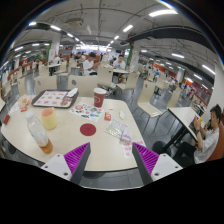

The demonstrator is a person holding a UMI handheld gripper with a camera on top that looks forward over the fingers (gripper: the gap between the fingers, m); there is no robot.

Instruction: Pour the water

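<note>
My gripper (111,158) is open and empty, held above the near edge of a round cream table (95,148). Its magenta pads (76,155) stand wide apart. Beyond the left finger stands a clear bottle (38,132) with orange at its base, and behind it a yellowish cup (49,119). A flat round red coaster (88,129) lies ahead of the fingers. A clear bottle or cup with a red label (118,132) sits just ahead of the right finger. A red cup (99,97) stands at the table's far side.
A tray (52,98) with items lies at the far left of the table, papers (85,110) beside it. A seated person (208,137) is at the right. Chairs (150,110) and more tables fill the hall beyond.
</note>
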